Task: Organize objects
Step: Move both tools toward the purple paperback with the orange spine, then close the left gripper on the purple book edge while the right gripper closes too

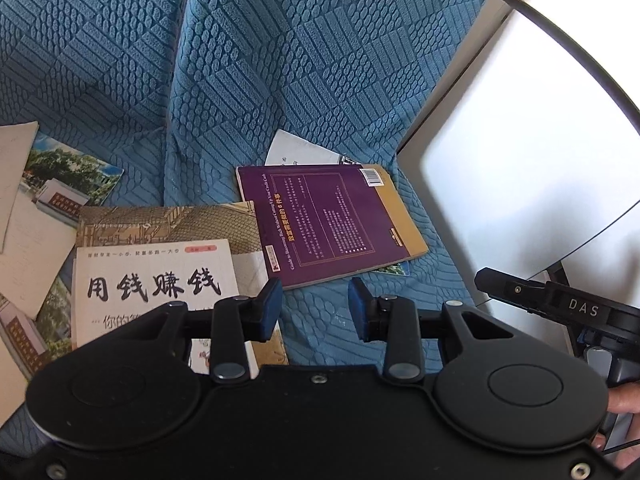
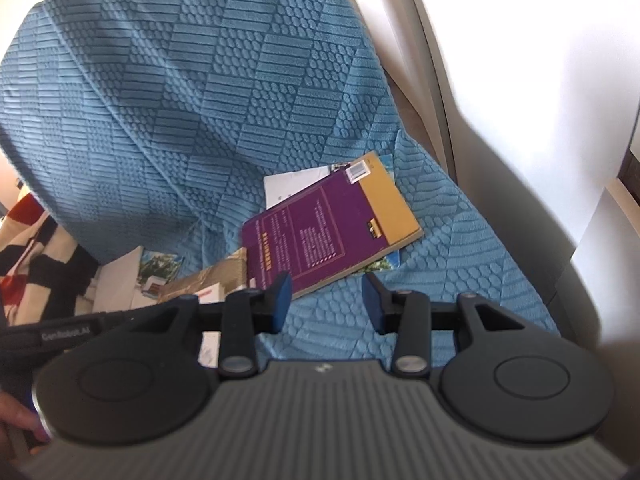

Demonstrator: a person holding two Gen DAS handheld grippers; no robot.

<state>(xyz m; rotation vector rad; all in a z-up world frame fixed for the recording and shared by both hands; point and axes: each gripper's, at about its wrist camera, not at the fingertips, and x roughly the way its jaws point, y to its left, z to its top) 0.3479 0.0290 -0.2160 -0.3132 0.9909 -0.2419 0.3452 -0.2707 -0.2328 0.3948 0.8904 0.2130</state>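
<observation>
a: blue quilted cover (image 1: 248, 80) over a sofa seat, books scattered on it — that's the left wrist view. left gripper (image 1: 316, 308) hovers with jaws partly apart, nothing between the pads, only fabric showing in the gap.

b: and the purple book (image 1: 328, 220)?

a: lying flat, back cover up, just ahead of the fingertips. its long axis runs away from the camera, barcode end far, spine on the left. its near left corner overlaps a tan book (image 1: 168, 224), and a white book with big black characters (image 1: 156, 280) sits on top of that. loose heap, so i'd guess they're meant to be squared up.

b: right wrist view?

a: same cover (image 2: 200, 100), white armrest alongside. right gripper (image 2: 326, 304) also part open and empty, aimed at the purple book (image 2: 320, 232), which here slants up to the right, yellow strip toward the armrest. both tools seem lined up on its near edge.
</observation>
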